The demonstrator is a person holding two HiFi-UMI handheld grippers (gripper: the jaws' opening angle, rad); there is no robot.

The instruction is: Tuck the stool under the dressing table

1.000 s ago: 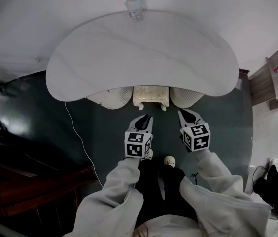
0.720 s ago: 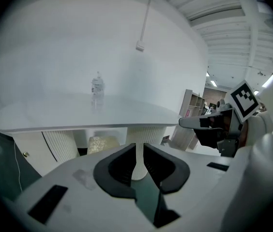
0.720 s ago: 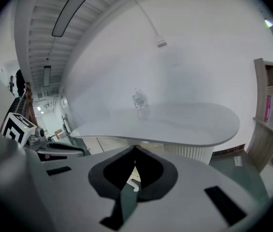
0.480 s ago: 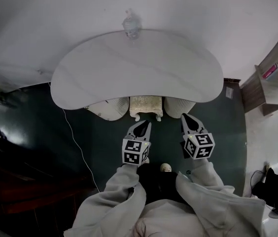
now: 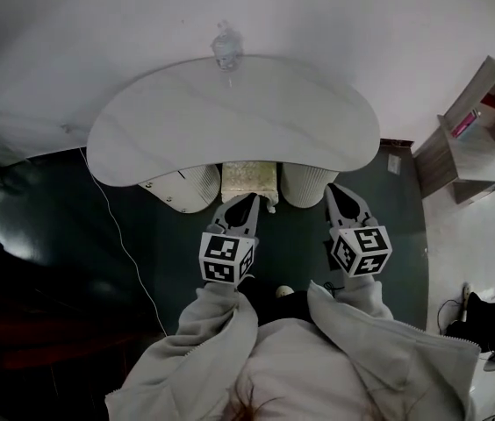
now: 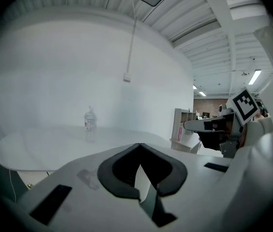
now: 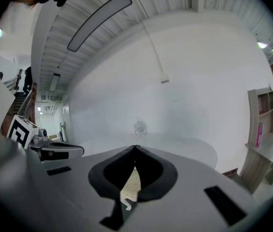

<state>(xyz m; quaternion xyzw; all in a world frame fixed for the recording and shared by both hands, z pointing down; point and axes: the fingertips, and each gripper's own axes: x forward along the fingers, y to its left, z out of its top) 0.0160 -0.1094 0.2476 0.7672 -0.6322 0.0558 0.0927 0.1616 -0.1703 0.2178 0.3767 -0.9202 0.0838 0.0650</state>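
Note:
The white kidney-shaped dressing table (image 5: pixel 230 112) stands against the wall. The cream stool (image 5: pixel 249 179) sits beneath its front edge, between two ribbed white pedestals (image 5: pixel 191 188); only the stool's front part shows. My left gripper (image 5: pixel 247 202) hovers just in front of the stool, its jaws closing, tips meeting on nothing. My right gripper (image 5: pixel 336 191) is shut and empty, before the right pedestal (image 5: pixel 307 182). In the left gripper view the left gripper (image 6: pixel 139 144) points over the tabletop. In the right gripper view the stool (image 7: pixel 132 181) shows through the slit below the right gripper (image 7: pixel 135 147).
A small clear bottle (image 5: pixel 224 47) stands at the table's back edge. A white cable (image 5: pixel 125 235) runs down the dark floor at left. A wooden shelf unit (image 5: pixel 471 135) stands at right. The person's foot (image 5: pixel 284 292) is behind the grippers.
Both grippers have risen from near the floor and now point nearly level. The left jaws have drawn together. The stool stays under the table.

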